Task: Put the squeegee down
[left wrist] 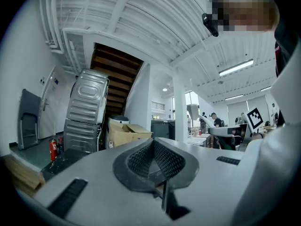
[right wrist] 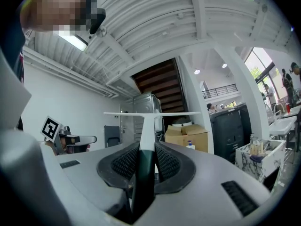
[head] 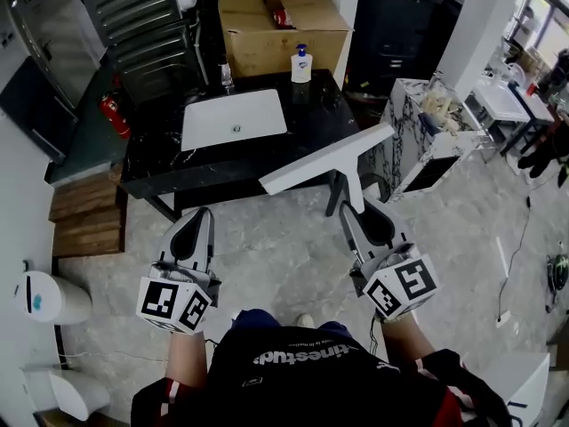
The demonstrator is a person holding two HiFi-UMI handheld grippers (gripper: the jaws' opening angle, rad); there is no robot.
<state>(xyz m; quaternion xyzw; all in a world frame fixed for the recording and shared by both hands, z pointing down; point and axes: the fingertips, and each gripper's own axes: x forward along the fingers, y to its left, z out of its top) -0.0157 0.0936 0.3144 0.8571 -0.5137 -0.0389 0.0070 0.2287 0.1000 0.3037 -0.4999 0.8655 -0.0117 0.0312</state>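
Note:
A white squeegee [head: 331, 158] with a dark handle is held out over the floor in front of the black counter [head: 151, 169]. Its long blade slants up to the right. My right gripper [head: 353, 210] is shut on the handle. In the right gripper view the handle [right wrist: 146, 164] runs straight out between the pads and the blade [right wrist: 151, 113] lies level across the top. My left gripper [head: 197, 219] hovers level to the left, apart from the squeegee. Its pads [left wrist: 141, 159] meet at the tip with nothing between them, so it is shut.
The counter carries a white sink [head: 234, 118], a small faucet [head: 226, 76] and a soap bottle [head: 301, 64]. Behind stands an open cardboard box [head: 280, 25]. A red fire extinguisher [head: 108, 114] and wooden steps [head: 84, 221] are at left, a marbled bin [head: 427, 132] at right.

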